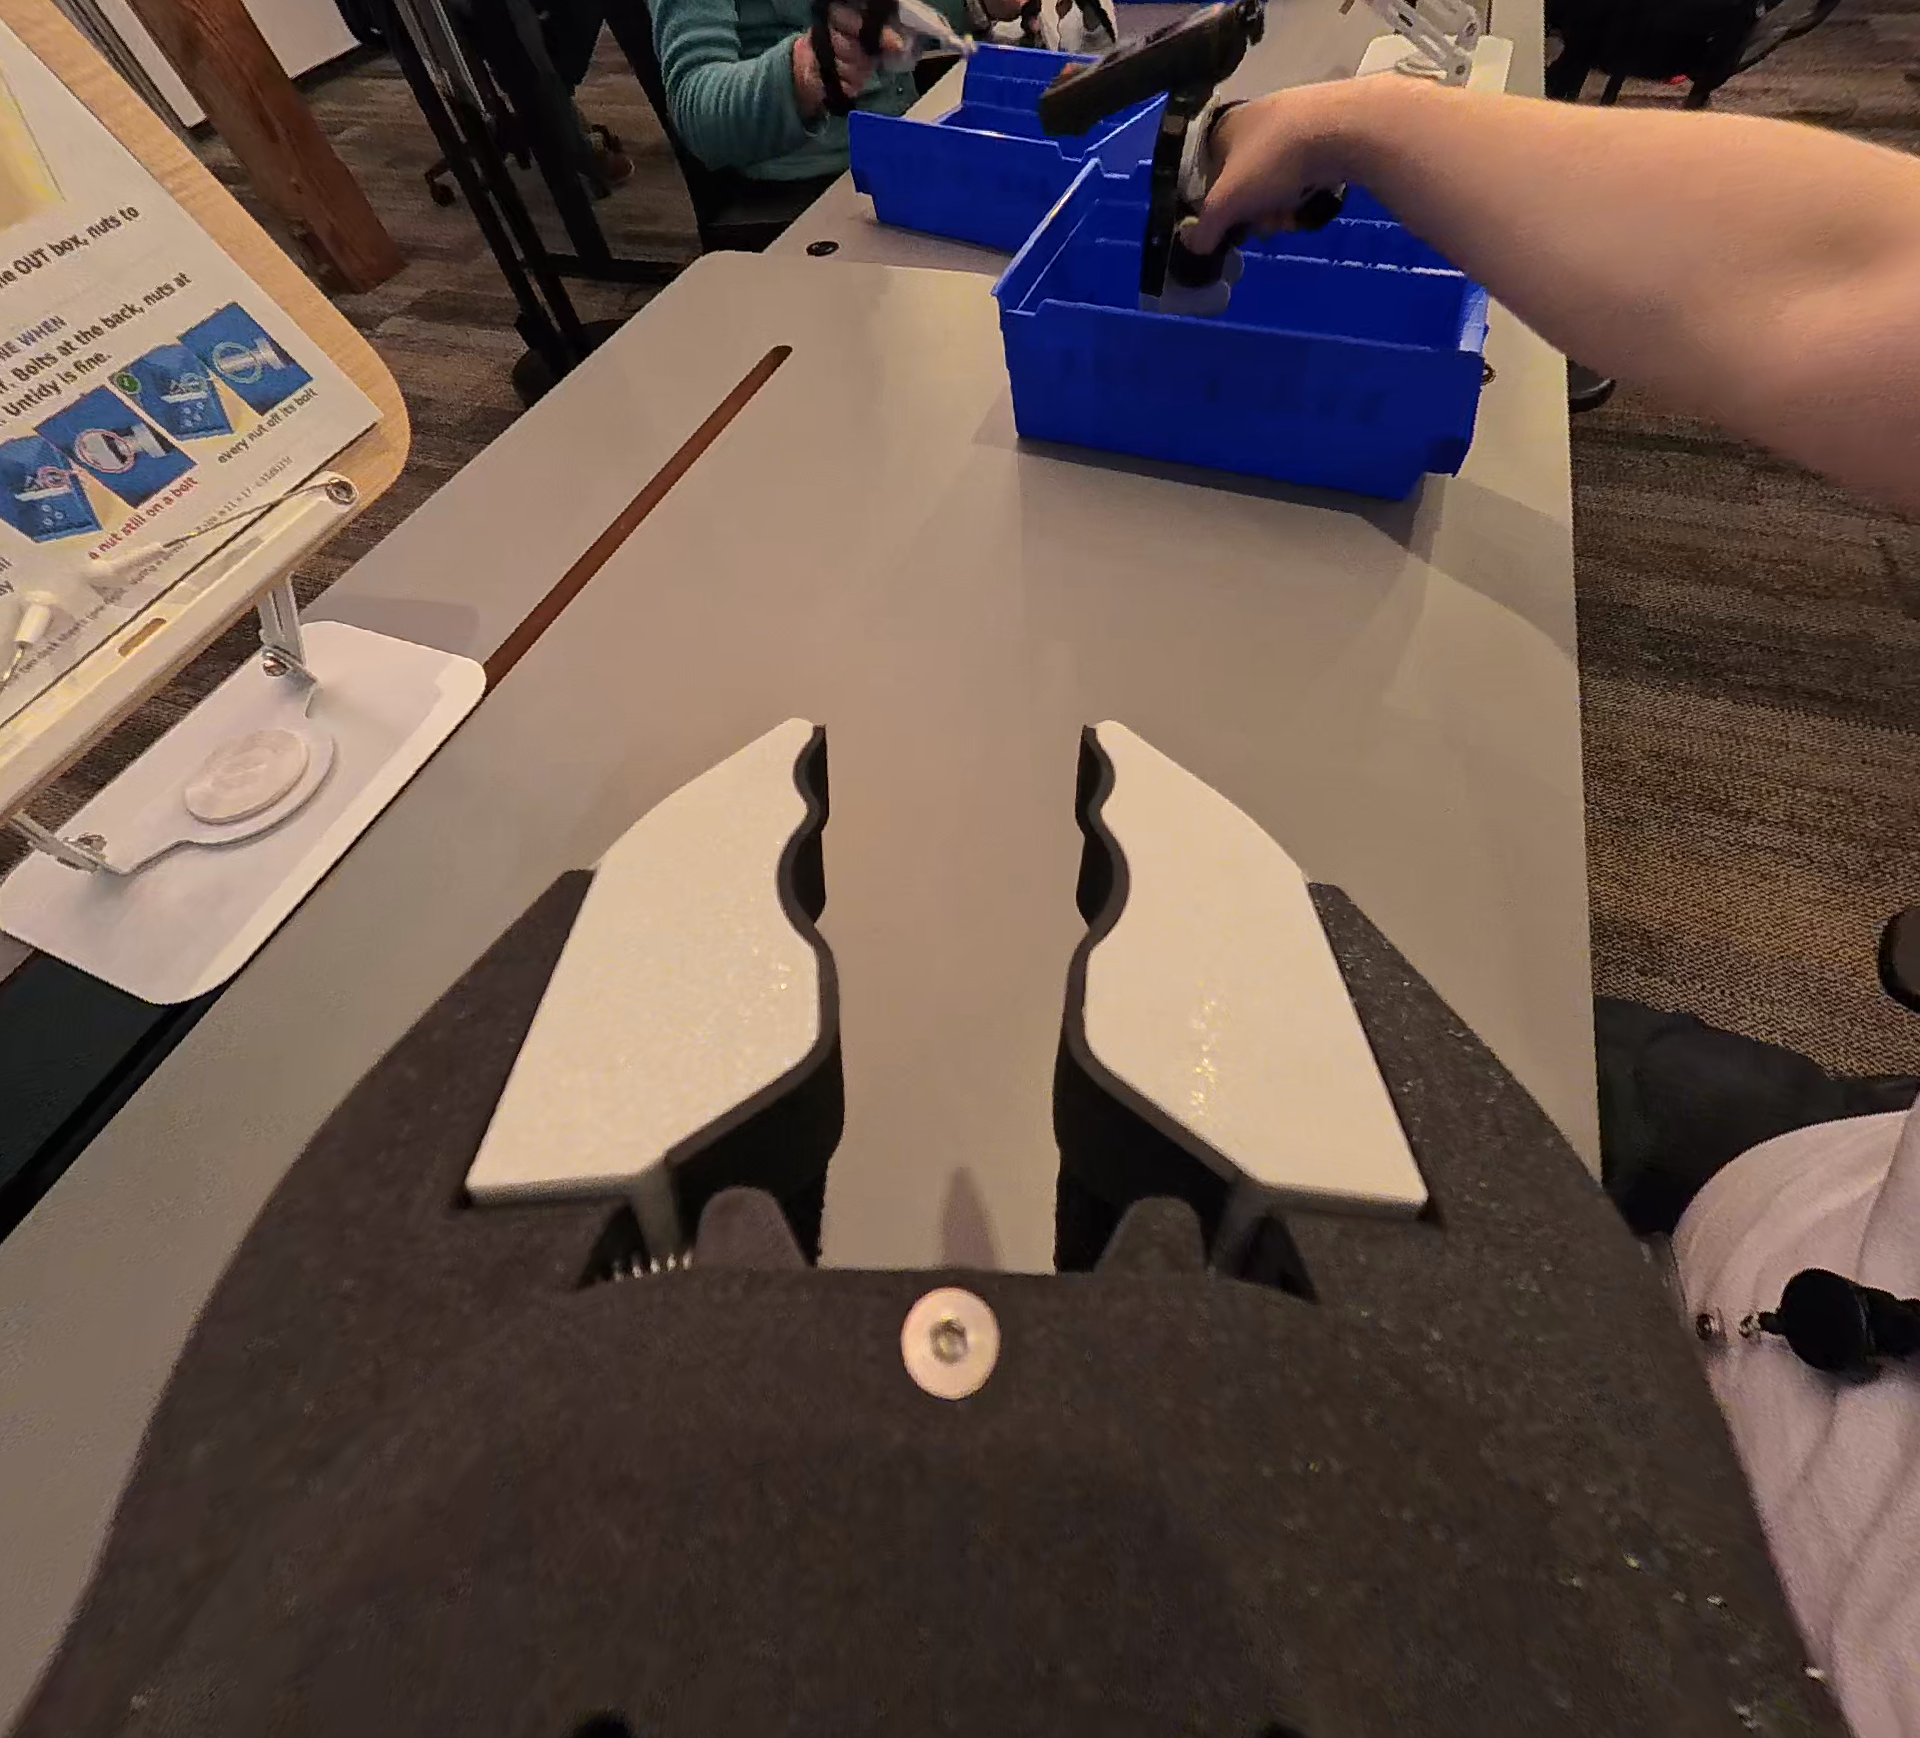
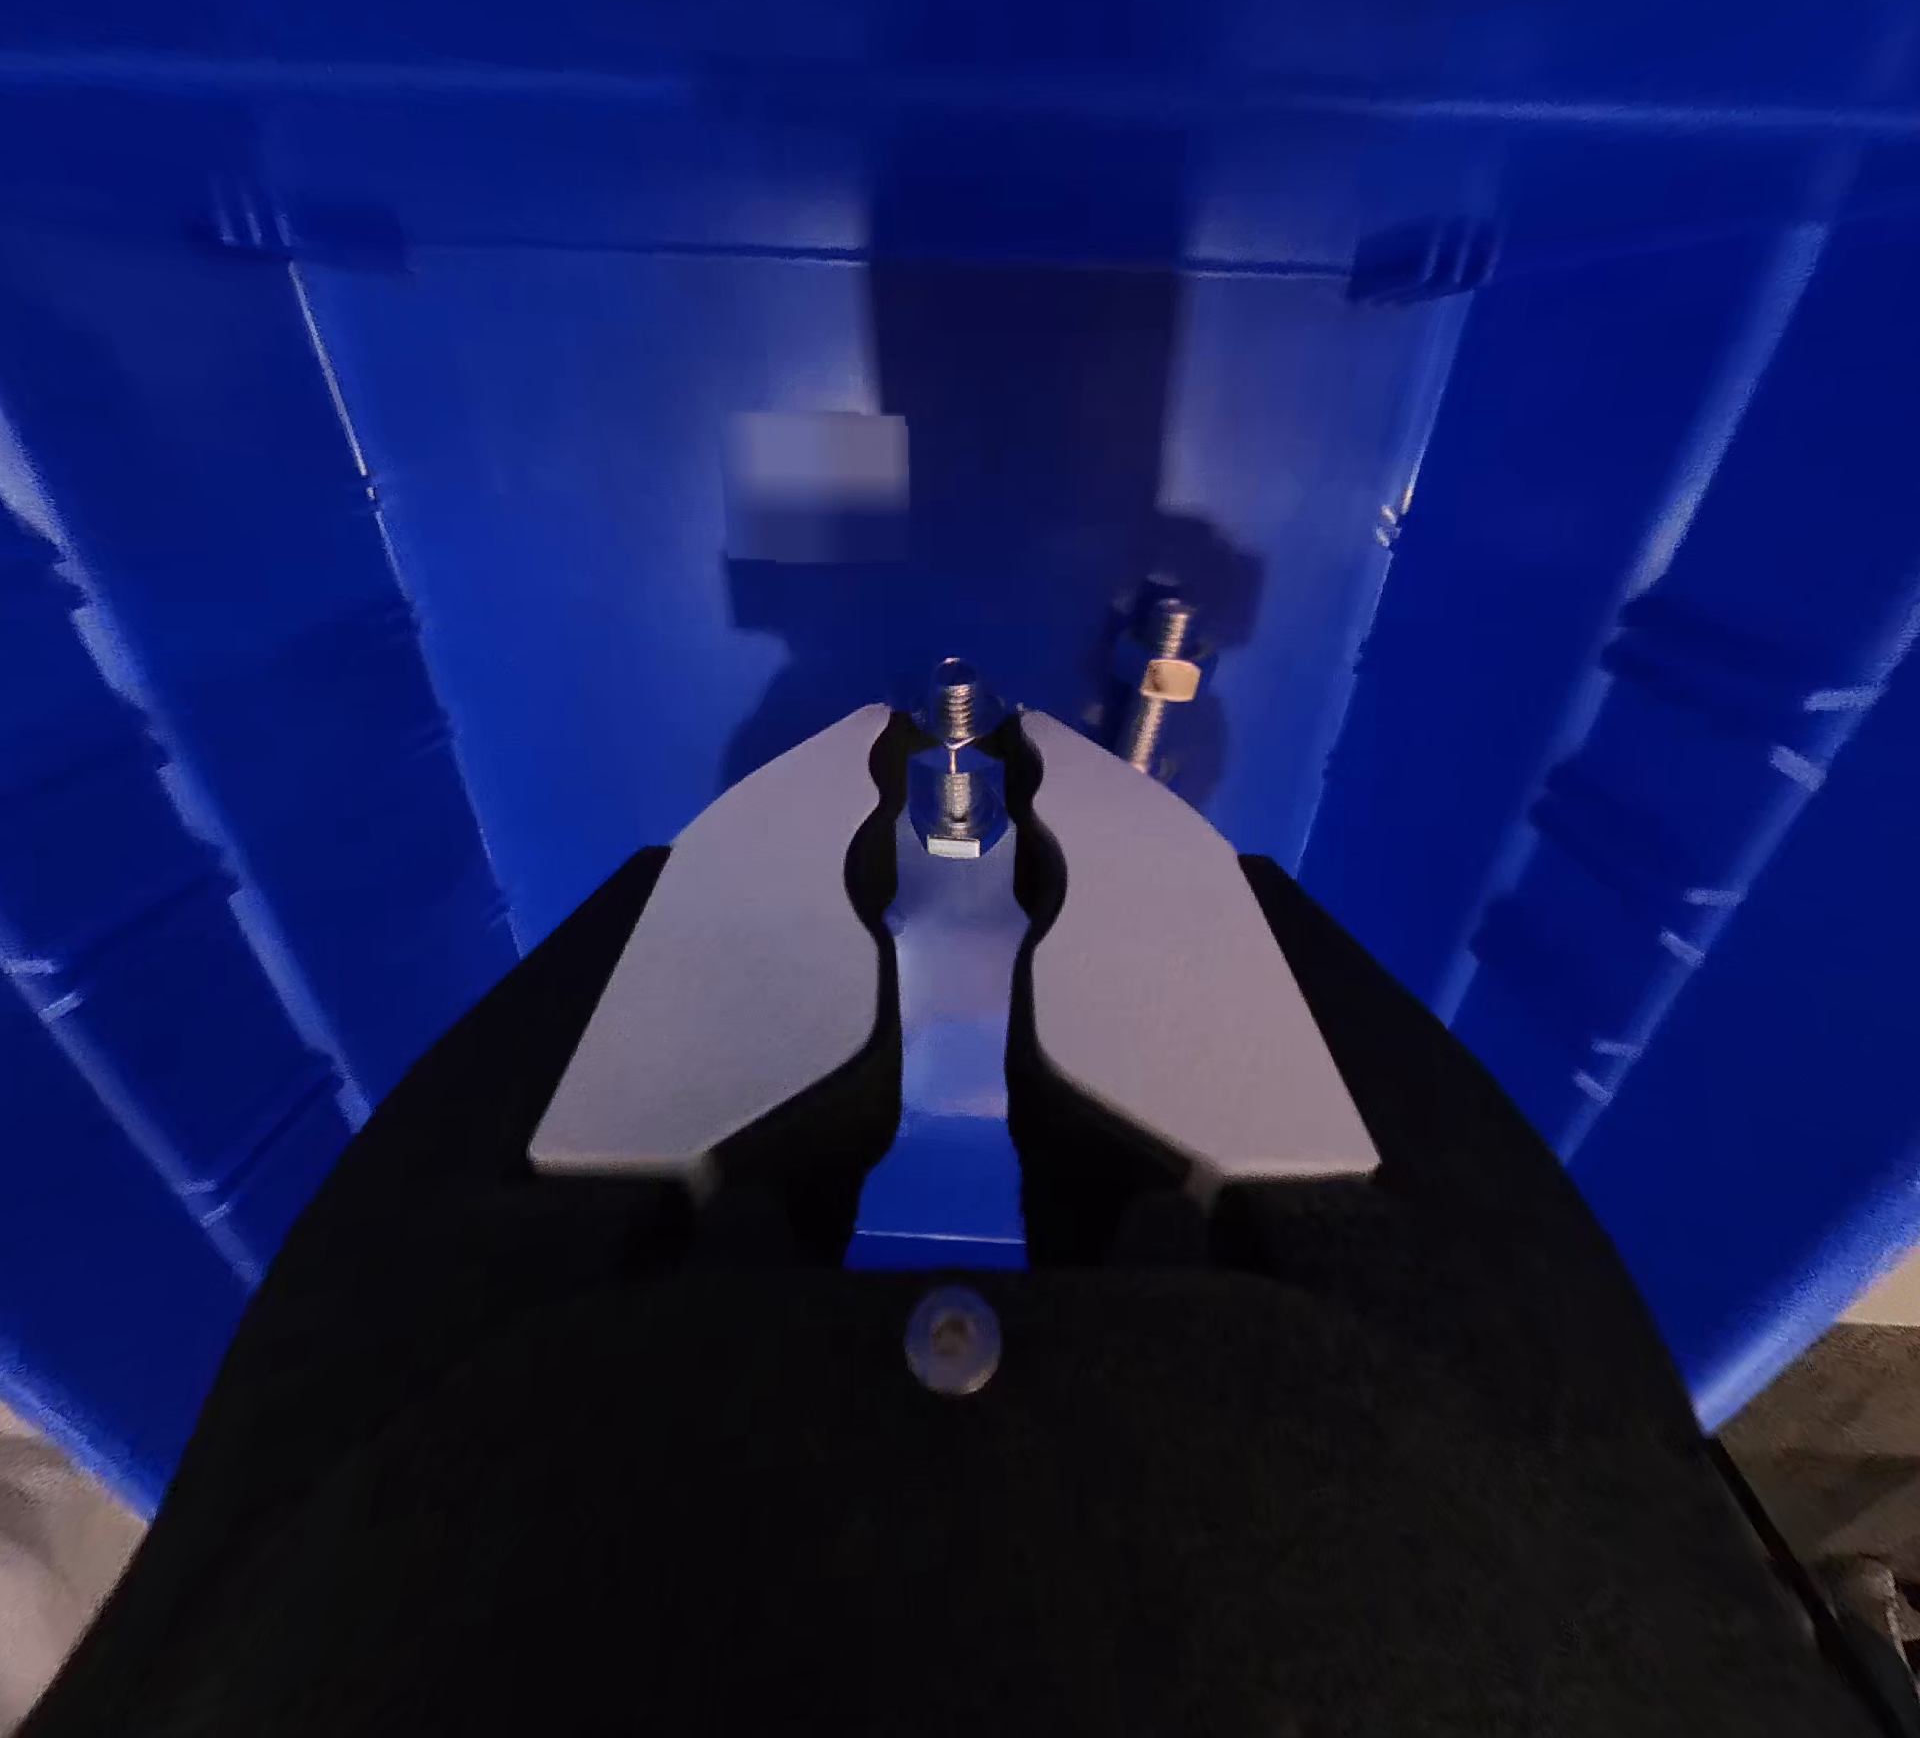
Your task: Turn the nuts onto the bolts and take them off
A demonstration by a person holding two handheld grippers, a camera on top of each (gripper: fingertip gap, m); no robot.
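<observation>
Right wrist view shows the right gripper (image 2: 954, 732) low inside the blue bin (image 2: 623, 649), its jaws narrowed around a bolt (image 2: 954, 779) at frame centre, though contact is unclear; a second bolt (image 2: 1162, 680) with a nut (image 2: 1172, 678) threaded on lies just beyond, right of centre. Left gripper (image 1: 951, 753) hangs wide and empty over the grey table (image 1: 935, 545), so I judge unthreading barely begun.

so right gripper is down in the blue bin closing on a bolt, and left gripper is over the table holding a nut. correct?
Not quite. The left gripper holds nothing: the left wrist view shows its fingers apart with only bare grey table between them. The rest stands: the right wrist view shows the right gripper inside the blue bin, its fingers around a bolt.
</observation>
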